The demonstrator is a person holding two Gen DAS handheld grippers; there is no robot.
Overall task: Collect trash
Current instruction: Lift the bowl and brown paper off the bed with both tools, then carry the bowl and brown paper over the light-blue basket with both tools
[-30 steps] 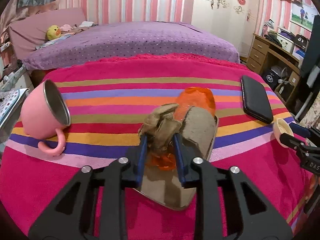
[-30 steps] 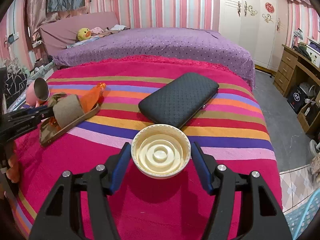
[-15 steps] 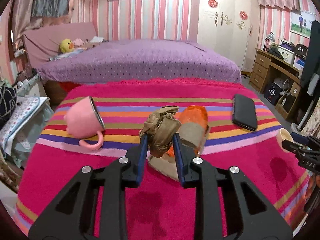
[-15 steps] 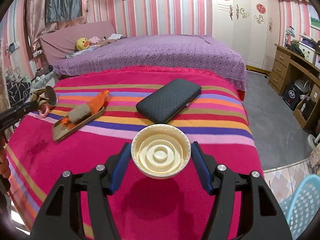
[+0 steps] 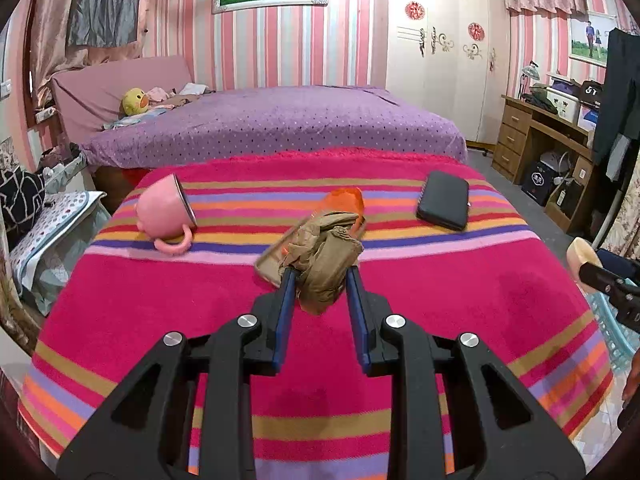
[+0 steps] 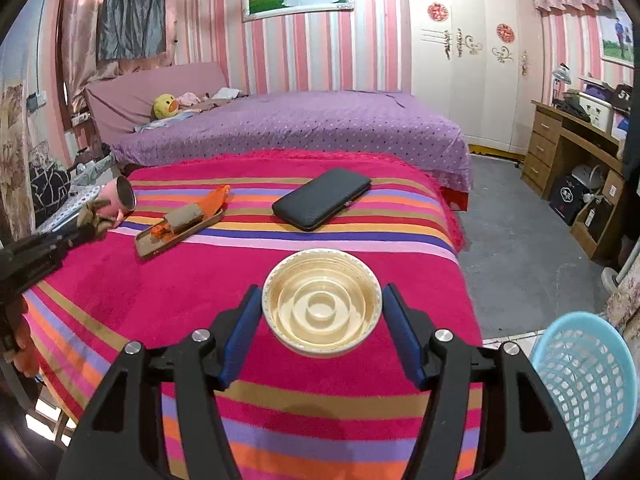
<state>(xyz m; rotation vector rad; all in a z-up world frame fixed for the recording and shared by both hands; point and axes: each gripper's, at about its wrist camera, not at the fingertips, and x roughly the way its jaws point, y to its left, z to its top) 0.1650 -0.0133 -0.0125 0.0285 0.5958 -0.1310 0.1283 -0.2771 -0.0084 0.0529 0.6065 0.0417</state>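
My left gripper (image 5: pixel 320 280) is shut on a crumpled brown paper wad (image 5: pixel 326 258), held above the striped blanket (image 5: pixel 160 304). Behind the wad lies a flat tray (image 6: pixel 178 230) with a brown block and orange plastic (image 5: pixel 344 199) on it. My right gripper (image 6: pixel 322 308) is shut on a round cream plastic lid (image 6: pixel 322 302), its inside facing me, over the blanket's near right part. The left gripper with its wad (image 6: pixel 92 216) shows at the left edge of the right wrist view. A light blue mesh basket (image 6: pixel 588 392) stands on the floor at the lower right.
A pink mug (image 5: pixel 164 212) lies on its side at the blanket's left. A black wallet (image 5: pixel 443 200) rests at the far right. A purple bed (image 5: pixel 280 120) lies behind, a wooden desk (image 5: pixel 536 140) to the right, and grey floor (image 6: pixel 516 248) beside the blanket.
Both grippers have drawn back and up from the blanket, each keeping its load. The tray, mug and wallet look smaller and farther. The blue basket has come into the right wrist view.
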